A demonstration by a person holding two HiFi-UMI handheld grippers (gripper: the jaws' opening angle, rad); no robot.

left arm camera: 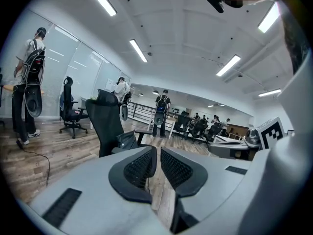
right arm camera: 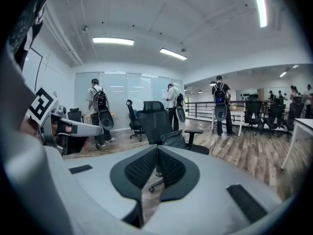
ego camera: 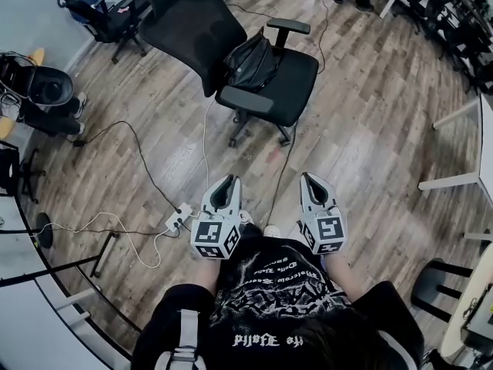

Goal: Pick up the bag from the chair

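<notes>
A black bag [ego camera: 250,64] lies slumped on the seat of a black mesh office chair [ego camera: 296,79], against its backrest. Both grippers are held side by side close to my body, well short of the chair and pointing toward it. My left gripper [ego camera: 229,180] has a thin gap between its fingertips and nothing in it. My right gripper [ego camera: 309,177] is shut and empty. The left gripper view shows the jaws [left arm camera: 158,149] slightly parted, with the chair [left arm camera: 110,124] and bag [left arm camera: 126,141] beyond them. In the right gripper view the tips [right arm camera: 157,148] meet below the chair [right arm camera: 151,119] and bag [right arm camera: 173,138].
A white power strip [ego camera: 177,220] and trailing cables lie on the wood floor between me and the chair. Another black chair [ego camera: 108,14] stands at the back left, dark equipment [ego camera: 42,87] at the left, white table legs [ego camera: 462,179] at the right. People stand farther off.
</notes>
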